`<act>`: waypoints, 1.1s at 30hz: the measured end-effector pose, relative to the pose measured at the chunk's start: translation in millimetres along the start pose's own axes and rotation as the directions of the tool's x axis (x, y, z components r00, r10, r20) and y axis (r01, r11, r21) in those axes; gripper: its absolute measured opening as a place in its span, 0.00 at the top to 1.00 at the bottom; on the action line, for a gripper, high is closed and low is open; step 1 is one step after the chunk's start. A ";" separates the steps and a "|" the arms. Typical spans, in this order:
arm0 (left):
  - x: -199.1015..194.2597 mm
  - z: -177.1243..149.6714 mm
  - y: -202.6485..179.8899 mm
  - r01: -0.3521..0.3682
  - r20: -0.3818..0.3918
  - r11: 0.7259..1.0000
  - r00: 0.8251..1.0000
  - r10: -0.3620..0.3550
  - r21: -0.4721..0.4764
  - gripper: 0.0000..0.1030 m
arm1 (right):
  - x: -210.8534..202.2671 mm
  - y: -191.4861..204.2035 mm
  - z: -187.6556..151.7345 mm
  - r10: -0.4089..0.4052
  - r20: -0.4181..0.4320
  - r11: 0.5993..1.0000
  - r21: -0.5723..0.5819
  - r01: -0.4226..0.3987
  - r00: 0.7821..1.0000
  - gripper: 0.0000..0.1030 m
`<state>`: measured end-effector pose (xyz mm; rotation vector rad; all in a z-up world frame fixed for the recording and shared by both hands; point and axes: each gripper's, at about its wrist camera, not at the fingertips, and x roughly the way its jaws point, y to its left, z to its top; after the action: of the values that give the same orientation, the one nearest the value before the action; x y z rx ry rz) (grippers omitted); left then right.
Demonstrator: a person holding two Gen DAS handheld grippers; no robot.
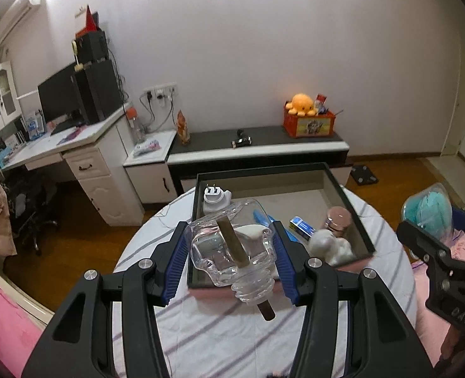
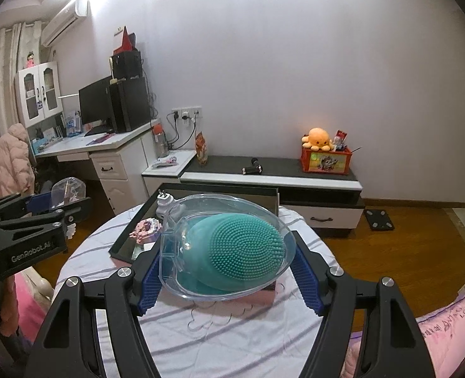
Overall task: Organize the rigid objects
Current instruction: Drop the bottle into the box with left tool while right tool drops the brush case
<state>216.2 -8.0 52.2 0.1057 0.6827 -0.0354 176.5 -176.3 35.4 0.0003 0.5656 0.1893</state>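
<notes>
Left jaws clamped on clear glass bottle [image 1: 232, 252], held above near edge of black tray [image 1: 352, 217]. Right jaws clamped on teal brush case [image 2: 229, 249], likewise over tray, above striped table [image 2: 201, 340].

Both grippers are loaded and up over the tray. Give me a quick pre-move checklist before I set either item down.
1. Left gripper grips clear glass bottle: ok.
2. Right gripper grips teal brush case: ok.
3. Bottle level: not ok, tilted, neck toward camera.
4. Free floor in dark tray: ok, far right part bare.
5. White plug adapter clear of the drop spot: ok, far left corner.
6. Bottle stick secure: cannot tell.
</notes>
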 end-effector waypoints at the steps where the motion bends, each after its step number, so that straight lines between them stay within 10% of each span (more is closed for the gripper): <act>1: 10.4 5.2 -1.1 -0.001 -0.017 1.000 1.000 0.001 0.005 0.49 | 8.6 -1.2 2.8 0.002 -0.013 1.000 -0.002 -0.002 1.000 0.30; 21: 144.7 32.7 -14.0 0.019 -0.247 0.999 0.969 -0.008 0.042 0.48 | 148.2 -16.4 23.6 0.063 -0.200 0.998 -0.015 -0.068 0.978 0.29; 25: 141.7 33.5 -11.1 0.007 -0.236 1.000 0.972 -0.001 0.024 0.15 | 152.6 -14.2 24.5 0.055 -0.219 0.998 -0.029 -0.063 0.974 0.28; 33: 133.2 33.0 -12.0 -0.025 -0.217 0.998 0.975 0.036 0.053 0.13 | 139.1 -19.4 32.0 0.027 -0.174 0.999 -0.035 -0.033 0.984 0.22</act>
<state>339.4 -23.3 -7.5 0.1699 0.9000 -0.0112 312.1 -168.8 -12.6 -0.0442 0.7360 0.2308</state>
